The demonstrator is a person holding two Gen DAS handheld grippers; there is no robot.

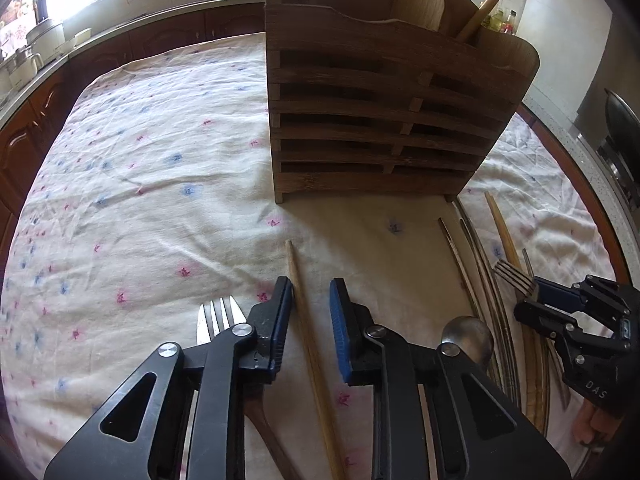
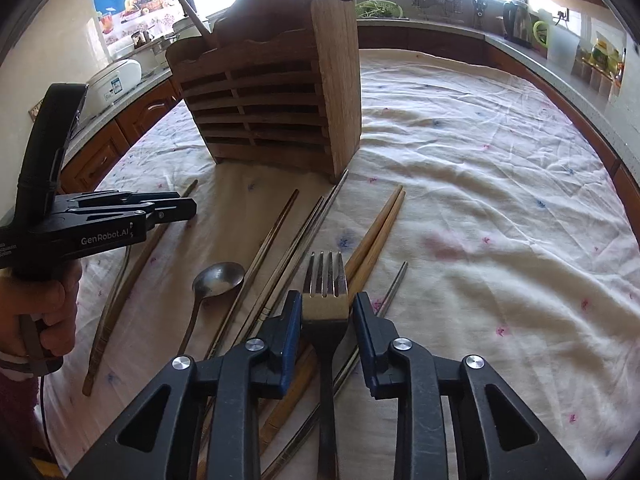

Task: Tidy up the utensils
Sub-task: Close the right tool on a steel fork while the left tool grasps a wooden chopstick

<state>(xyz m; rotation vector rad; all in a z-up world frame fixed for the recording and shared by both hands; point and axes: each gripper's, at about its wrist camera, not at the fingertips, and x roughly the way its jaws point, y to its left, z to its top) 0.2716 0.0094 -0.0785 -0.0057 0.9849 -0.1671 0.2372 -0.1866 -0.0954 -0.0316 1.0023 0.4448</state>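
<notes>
Since everything's headed for the rack at the back of the bench, left fingers sit apart around a chopstick, right fingers apart around a fork, both lying flat.

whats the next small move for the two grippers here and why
Probably finish closing both. The left gripper straddles a wooden chopstick, which lies against one pad with a gap to the other. The right gripper brackets a fork just below its tines, small gaps showing. Neither looks clamped yet, and the wooden holder stands ahead, so grip first, then lift.
</notes>
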